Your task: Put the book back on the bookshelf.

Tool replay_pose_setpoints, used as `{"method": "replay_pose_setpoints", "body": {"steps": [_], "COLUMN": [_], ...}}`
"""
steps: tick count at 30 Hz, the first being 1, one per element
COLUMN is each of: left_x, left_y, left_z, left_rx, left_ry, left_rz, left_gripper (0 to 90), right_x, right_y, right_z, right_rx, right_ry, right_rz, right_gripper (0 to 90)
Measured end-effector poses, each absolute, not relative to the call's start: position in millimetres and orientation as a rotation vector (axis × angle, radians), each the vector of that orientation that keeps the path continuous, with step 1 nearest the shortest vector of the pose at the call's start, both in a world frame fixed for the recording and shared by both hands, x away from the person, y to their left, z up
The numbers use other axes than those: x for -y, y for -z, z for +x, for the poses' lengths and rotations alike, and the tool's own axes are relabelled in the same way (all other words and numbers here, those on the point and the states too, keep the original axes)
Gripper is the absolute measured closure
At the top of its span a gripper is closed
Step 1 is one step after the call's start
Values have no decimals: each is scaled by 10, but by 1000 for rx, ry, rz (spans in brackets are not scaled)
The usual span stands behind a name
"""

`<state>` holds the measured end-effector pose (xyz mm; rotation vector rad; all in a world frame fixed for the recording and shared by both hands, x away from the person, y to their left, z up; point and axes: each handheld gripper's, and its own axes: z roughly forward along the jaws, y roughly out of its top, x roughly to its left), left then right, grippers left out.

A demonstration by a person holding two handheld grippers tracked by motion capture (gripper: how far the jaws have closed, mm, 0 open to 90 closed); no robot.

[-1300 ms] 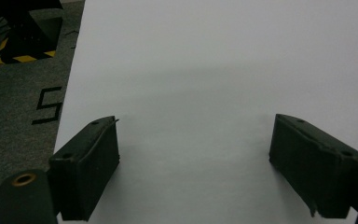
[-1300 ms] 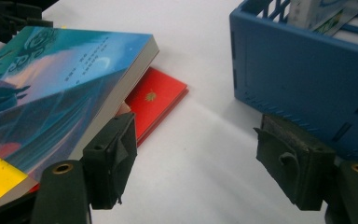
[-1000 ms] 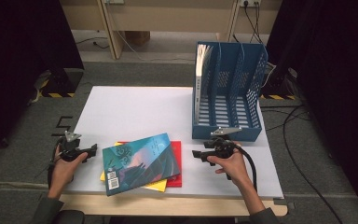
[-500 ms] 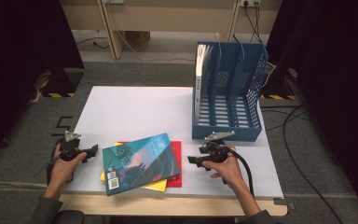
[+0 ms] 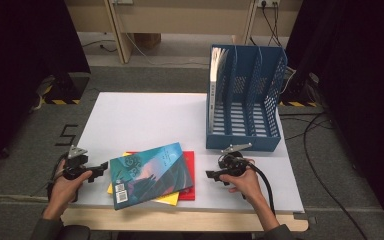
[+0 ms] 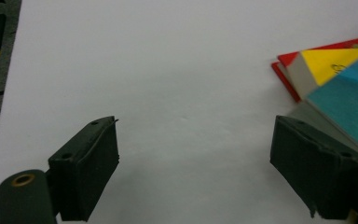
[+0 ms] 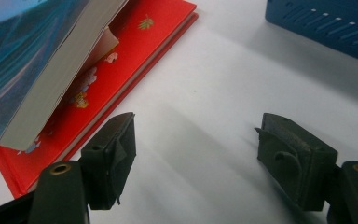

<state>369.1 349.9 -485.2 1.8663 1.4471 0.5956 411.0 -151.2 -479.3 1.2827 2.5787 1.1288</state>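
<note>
With both claws spread wide and empty, the left gripper (image 5: 100, 170) and right gripper (image 5: 211, 175) flank the teal book (image 5: 150, 173) atop the stack at the table's (image 5: 140, 120) front. Stiff, glossy, likely weighty: pinch its overhanging page edge (image 7: 51, 100).

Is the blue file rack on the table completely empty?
No: in the high view the blue file rack has one book standing upright in its leftmost slot, while the other slots are bare.
</note>
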Motion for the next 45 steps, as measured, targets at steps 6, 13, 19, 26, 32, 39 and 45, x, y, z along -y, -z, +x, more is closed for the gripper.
{"method": "replay_pose_setpoints", "body": {"steps": [6, 13, 19, 26, 32, 39, 45], "left_x": [-3418, -3350, -3307, -3197, -3042, -3027, -3022], "left_y": [4784, 4761, 4726, 4713, 4692, 4721, 4726], "left_z": [3497, 3276, 3256, 3309, 3443, 3428, 3420], "left_rx": [-1397, -1350, -1344, -1319, -1280, -1286, -1284], "left_ry": [-589, -521, -528, -499, -548, -537, -543], "left_rz": [1909, 1904, 1940, 1952, 2022, 1996, 2001], "left_gripper": [147, 149, 229, 295, 148, 165, 170], "right_x": [1500, 1441, 1370, 1381, 1372, 1310, 1198], "right_y": [4749, 4672, 4616, 4602, 4642, 4739, 4821], "right_z": [4087, 4035, 4000, 4016, 4030, 4070, 4119], "right_rx": [-2563, -2566, -2571, -2569, -2582, -2609, -2654], "right_ry": [-1187, -1254, -1314, -1360, -1419, -1522, -1561], "right_rz": [1275, 1247, 1230, 1239, 1268, 1319, 1306], "right_gripper": [285, 291, 292, 292, 292, 284, 310]}}
